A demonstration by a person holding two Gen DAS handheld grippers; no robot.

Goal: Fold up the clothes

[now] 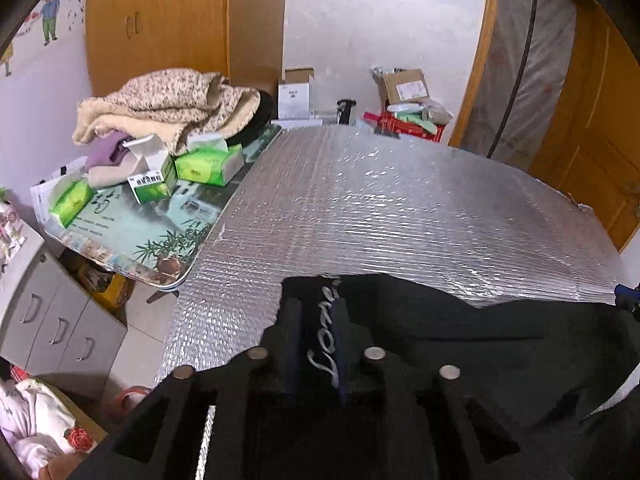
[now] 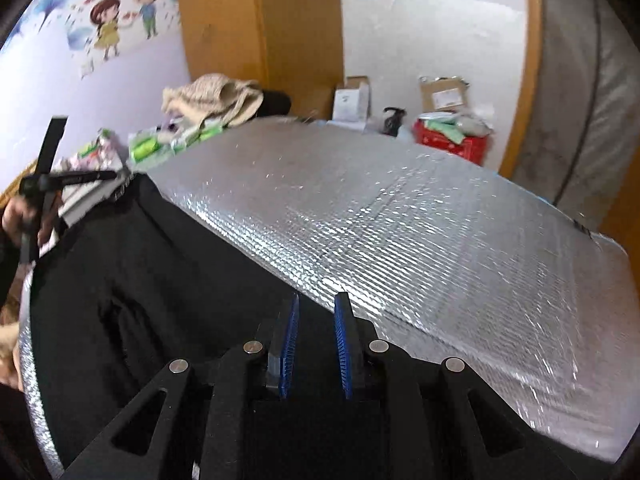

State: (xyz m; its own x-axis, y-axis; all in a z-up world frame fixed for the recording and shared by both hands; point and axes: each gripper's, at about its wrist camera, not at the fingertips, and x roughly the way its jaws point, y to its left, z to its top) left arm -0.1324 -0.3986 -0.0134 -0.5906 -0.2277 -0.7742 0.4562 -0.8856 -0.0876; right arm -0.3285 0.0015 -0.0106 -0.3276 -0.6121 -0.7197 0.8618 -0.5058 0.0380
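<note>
A black garment (image 2: 152, 280) lies spread across the near edge of the desk (image 2: 400, 220), which is covered in silver foil. The left gripper (image 1: 318, 304) hangs over the garment's left corner, jaws parted with white lettering (image 1: 326, 336) showing between them, pads not pressing. The right gripper (image 2: 316, 300) sits at the garment's far edge, jaws apart and empty. Tissue packs (image 1: 208, 164) and a beige blanket (image 1: 172, 100) lie far left.
</note>
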